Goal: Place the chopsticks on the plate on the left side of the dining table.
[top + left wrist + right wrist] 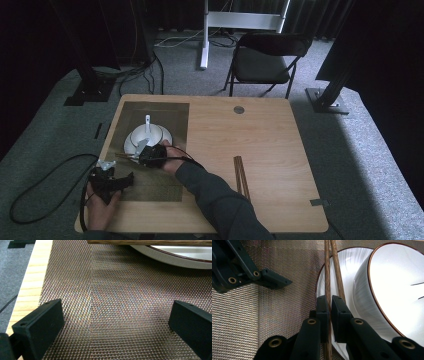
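Observation:
A white bowl (142, 136) with a white spoon (147, 121) in it stands on a white plate (168, 136) on a woven placemat (165, 112). My right gripper (142, 156) is at the plate's near edge, shut on a pair of brown chopsticks (125, 155) that point left. In the right gripper view, the chopsticks (331, 267) run from the gripper (330, 300) along the plate's rim (347, 272), beside the bowl (397, 285). My left gripper (127, 179) rests open on the placemat (112, 290) with nothing between its fingers (37, 327). The held chopsticks (150, 242) and plate (170, 260) lie ahead of it.
A second pair of brown chopsticks (241, 175) lies on the bare wooden table (250, 135) to the right. A small round grey disc (239, 109) sits near the far edge. A black folding chair (265, 60) stands beyond the table. Cables trail on the floor at left.

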Available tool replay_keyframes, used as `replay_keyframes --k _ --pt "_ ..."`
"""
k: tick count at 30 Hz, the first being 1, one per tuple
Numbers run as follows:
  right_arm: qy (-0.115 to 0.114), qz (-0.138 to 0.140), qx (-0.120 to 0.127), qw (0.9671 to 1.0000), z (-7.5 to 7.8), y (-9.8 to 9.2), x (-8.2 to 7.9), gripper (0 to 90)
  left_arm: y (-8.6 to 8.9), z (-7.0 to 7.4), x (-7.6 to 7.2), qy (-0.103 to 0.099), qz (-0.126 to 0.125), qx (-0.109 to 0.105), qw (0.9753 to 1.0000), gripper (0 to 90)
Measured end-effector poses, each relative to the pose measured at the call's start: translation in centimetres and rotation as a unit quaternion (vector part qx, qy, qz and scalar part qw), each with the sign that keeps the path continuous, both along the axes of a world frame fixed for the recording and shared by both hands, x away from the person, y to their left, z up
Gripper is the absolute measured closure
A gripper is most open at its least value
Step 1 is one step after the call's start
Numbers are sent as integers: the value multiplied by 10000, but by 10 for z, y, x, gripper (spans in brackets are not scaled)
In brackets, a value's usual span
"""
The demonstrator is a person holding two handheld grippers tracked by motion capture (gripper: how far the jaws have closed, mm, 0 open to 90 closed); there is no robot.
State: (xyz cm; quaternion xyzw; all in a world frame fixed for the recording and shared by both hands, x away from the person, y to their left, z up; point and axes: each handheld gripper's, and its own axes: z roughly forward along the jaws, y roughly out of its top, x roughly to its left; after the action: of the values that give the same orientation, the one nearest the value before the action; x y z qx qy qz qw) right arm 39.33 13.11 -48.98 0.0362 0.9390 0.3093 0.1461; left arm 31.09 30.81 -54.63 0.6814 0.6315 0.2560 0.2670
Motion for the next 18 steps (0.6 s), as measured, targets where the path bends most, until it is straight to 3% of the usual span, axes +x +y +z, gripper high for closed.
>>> replay_keyframes --k 18 --pt "-59 -22 -80 9999 -4 3 1 845 0 0 0 -15 4 -1 10000 2"
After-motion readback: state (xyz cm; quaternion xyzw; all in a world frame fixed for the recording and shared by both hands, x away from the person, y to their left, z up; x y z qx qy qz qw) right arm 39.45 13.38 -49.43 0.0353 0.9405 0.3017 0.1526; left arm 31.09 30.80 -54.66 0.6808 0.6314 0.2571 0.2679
